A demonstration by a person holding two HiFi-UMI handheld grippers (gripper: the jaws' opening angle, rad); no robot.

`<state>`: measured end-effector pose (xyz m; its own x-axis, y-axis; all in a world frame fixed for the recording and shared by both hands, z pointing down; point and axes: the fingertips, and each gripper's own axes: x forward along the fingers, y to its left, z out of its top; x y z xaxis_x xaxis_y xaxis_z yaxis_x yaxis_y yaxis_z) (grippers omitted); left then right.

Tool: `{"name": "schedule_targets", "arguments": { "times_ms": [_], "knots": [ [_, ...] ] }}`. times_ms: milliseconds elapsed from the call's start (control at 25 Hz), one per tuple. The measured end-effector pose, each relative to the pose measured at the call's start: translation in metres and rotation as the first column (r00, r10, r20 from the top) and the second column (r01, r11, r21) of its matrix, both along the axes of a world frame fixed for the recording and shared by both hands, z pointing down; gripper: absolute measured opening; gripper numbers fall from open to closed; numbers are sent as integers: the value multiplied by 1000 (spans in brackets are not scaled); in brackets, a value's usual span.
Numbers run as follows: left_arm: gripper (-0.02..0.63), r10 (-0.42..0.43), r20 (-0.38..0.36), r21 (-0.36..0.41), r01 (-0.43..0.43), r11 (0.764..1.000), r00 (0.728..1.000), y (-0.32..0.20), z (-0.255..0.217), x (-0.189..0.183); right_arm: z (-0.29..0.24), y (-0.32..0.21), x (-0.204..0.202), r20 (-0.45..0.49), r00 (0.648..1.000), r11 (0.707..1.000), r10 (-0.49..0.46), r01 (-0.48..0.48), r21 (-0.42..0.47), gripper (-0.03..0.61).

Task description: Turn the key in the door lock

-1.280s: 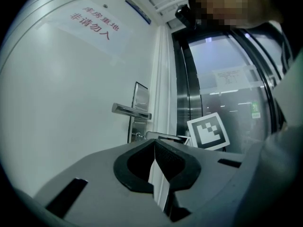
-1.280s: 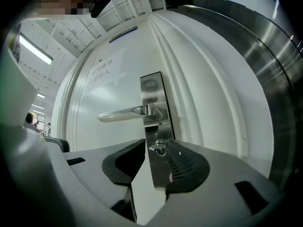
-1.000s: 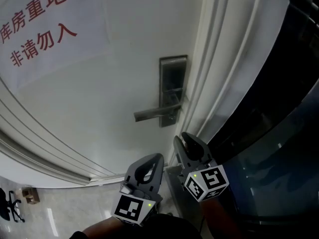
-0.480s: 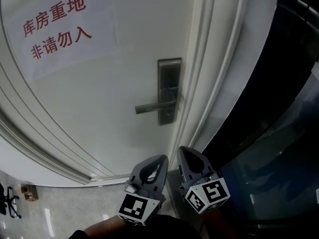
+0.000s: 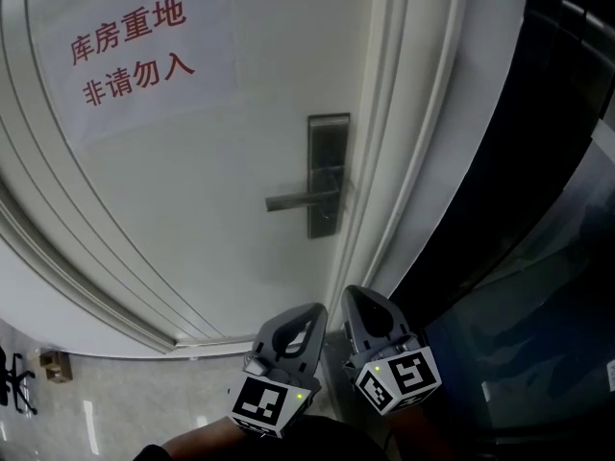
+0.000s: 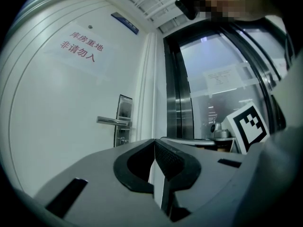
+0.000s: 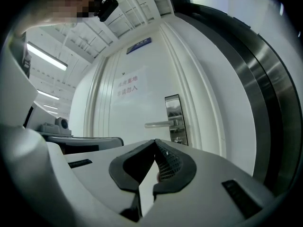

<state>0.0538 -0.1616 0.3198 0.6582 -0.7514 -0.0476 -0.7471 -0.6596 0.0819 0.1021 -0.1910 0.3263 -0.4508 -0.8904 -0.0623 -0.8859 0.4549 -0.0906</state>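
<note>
The lock plate [image 5: 328, 174] is a tall metal plate on the white door [image 5: 192, 219], with its lever handle [image 5: 300, 201] pointing left. Under the lever sits a small metal piece [image 7: 178, 139], also seen in the left gripper view [image 6: 122, 139]; it is too small to tell whether it is a key or a cylinder. My left gripper [image 5: 310, 309] and right gripper [image 5: 352, 293] hang side by side below the lock, well short of the door. Both point level toward the door. Left gripper's [image 6: 155, 141] and right gripper's [image 7: 155, 141] jaws meet at the tips with nothing between them.
A paper sign [image 5: 135, 51] with red characters is taped on the door's upper left. The white door frame [image 5: 404, 133] runs along the lock's right, with dark glass panels [image 5: 538, 209] beyond it. A tiled floor [image 5: 106, 411] shows at the lower left.
The right gripper has sunk a little lower in the head view, farther from the lock. The head view has swung, so the sign sits further right. The left gripper has hardly shifted.
</note>
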Motion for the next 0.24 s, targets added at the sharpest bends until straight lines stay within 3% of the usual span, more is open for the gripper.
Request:
{"name": "schedule_targets", "arguments": {
  "times_ms": [240],
  "knots": [
    [8,-4,5,12,4,1000,1000,12,-1,0,0,11,-2,-2,1000,1000,-13,13,9,15]
  ]
}}
